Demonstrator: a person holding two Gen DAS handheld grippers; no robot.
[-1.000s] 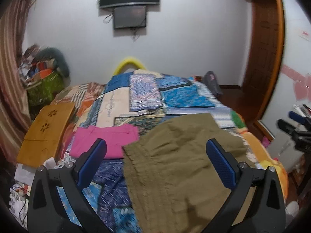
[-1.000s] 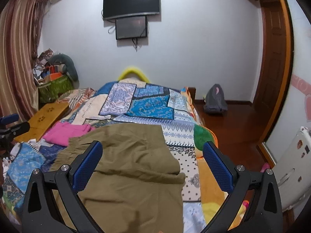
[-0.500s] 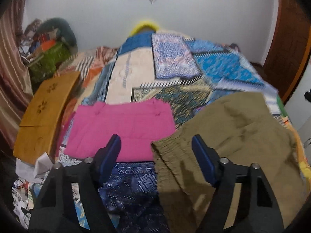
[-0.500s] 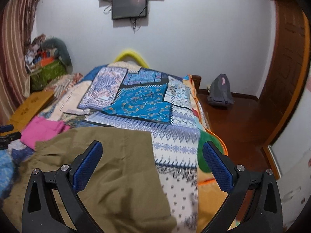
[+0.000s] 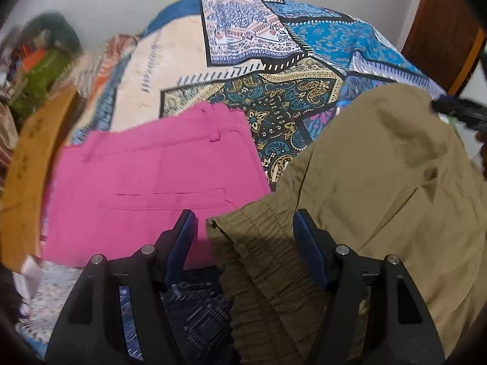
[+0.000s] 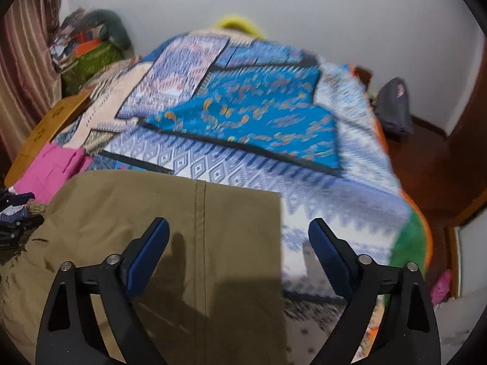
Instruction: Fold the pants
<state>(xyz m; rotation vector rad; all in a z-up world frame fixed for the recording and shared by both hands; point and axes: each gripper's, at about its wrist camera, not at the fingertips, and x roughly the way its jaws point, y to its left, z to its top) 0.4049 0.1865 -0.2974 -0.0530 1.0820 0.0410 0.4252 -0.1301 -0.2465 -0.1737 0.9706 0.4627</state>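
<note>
Pants point(image 5: 380, 182) cropped below, blurred quilt point(image 6: 243, 112)

A home bedroom: a bed point(image 6: 350, 200) under a patchwork batik bedspread point(image 6: 258, 115), striped curtains point(image 6: 27, 48) by a clutter pile, a backpack point(image 6: 394, 106) on the wooden floor point(image 6: 426, 158).

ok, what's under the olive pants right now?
The olive pants lie on the patchwork bedspread, which shows all around them. The stretch directly beneath is covered, so anything else under there cannot be seen. The pink pants lie beside them.
</note>
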